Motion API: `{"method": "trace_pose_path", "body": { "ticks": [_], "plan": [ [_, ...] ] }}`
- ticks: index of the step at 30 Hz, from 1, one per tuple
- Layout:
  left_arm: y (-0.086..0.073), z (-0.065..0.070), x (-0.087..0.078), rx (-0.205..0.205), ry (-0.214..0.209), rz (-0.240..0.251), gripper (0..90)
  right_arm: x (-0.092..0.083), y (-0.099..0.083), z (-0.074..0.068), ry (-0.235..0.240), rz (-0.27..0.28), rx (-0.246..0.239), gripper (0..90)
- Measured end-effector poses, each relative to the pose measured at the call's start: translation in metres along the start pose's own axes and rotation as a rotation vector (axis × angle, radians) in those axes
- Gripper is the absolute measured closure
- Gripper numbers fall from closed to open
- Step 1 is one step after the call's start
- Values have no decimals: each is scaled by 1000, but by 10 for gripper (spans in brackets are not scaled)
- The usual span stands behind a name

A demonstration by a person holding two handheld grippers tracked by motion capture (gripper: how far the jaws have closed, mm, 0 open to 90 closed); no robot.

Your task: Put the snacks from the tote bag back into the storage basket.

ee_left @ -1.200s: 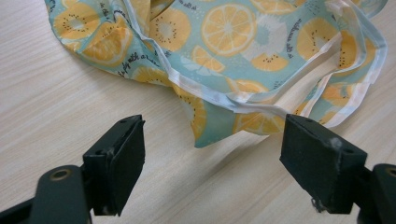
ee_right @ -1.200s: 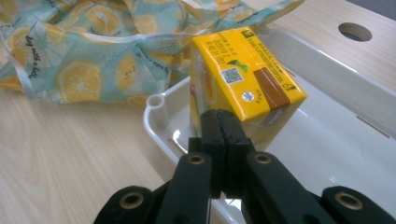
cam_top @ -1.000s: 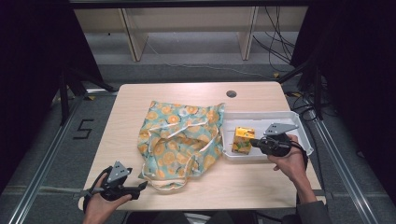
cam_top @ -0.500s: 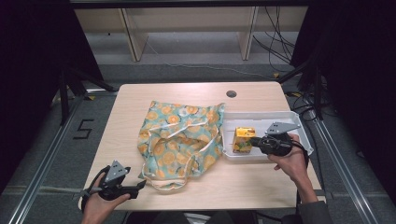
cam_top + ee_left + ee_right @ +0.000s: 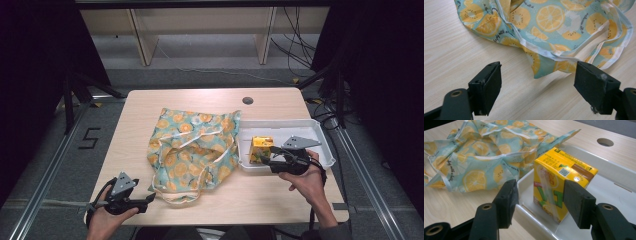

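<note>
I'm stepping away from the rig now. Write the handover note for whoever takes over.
Right claw: its jaws have just been opening and now stand open, one on each side of the yellow drink carton, not pressing it.
Left claw: open, holding nothing, over bare table just short of the fruit-print bag's handle.
Carton stands upright in the white tray, at the end next to the bag.
Bag lies flat and crumpled mid-table.
Done: nothing bagged yet.
Left, most likely: grip the carton, open the bag, put it inside.

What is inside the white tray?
One yellow juice carton stands upright at the tray's left end. The right gripper covers part of the floor there.
</note>
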State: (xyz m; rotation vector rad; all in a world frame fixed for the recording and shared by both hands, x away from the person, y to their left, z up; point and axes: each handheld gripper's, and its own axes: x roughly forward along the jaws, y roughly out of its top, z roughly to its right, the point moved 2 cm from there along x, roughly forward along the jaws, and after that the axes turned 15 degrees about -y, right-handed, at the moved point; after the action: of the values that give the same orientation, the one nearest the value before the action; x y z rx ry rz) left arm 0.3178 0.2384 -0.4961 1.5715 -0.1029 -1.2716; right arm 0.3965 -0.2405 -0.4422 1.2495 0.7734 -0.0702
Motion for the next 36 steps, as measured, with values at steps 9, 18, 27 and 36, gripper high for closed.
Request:
{"method": "trace_pose_path", "body": {
  "ticks": [9, 18, 27, 36],
  "plan": [
    [0, 0, -1, 19, -2, -16, 214, -1, -8, -13, 6, -14, -7, 407],
    [0, 4, 4, -31, -5, 34, 214, 3, -19, -31, 59, 4, -58, 354],
    [-3, 2, 1, -3, -1, 0, 214, 5, -28, -42, 83, -36, -83, 328],
    [-5, 10, 4, -19, -15, 16, 214, 0, -44, -52, 93, -85, -113, 289]
  ]
}}
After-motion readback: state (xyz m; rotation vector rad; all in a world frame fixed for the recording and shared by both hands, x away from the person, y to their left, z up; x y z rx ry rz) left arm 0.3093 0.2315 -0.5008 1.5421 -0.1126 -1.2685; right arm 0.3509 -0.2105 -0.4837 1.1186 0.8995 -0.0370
